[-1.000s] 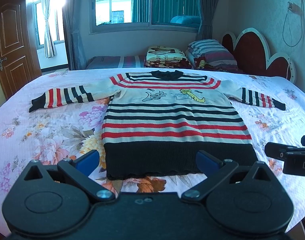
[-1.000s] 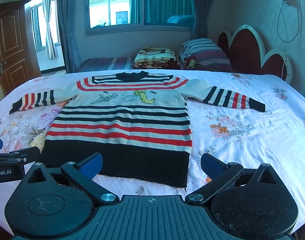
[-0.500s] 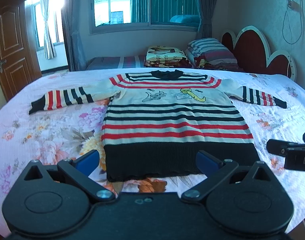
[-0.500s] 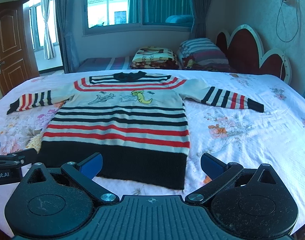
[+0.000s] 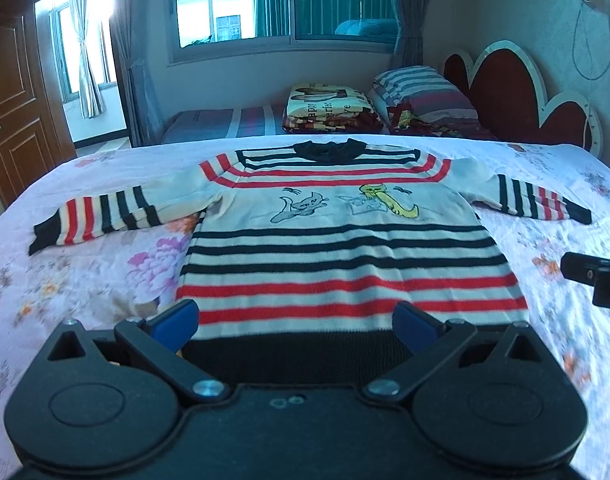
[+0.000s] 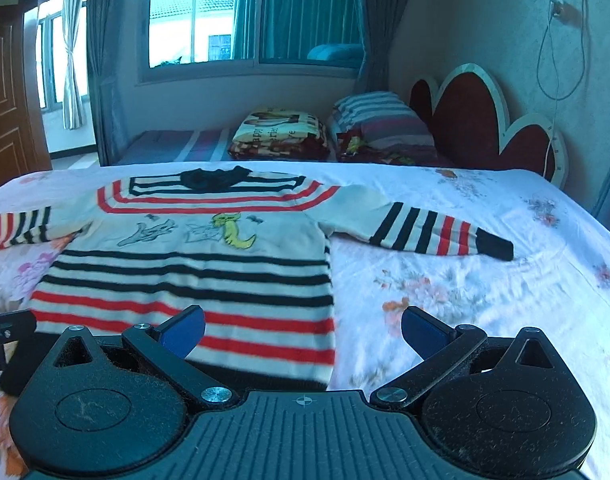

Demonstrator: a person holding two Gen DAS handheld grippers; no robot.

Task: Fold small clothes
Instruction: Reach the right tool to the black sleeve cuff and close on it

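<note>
A child's striped sweater lies flat and face up on a bed with a floral sheet, both sleeves spread out to 9 and 3 o'clock and the dark collar at 12 o'clock. Its black hem sits at 6 o'clock, closest to the cameras.

The left gripper hovers over the hem with its blue-tipped jaws spread wide and holding nothing. The right gripper is likewise wide and empty, straddling the sweater's right side edge.

At 12 o'clock beyond the bed sit a folded blanket and a striped pillow, beside a red scalloped headboard.
</note>
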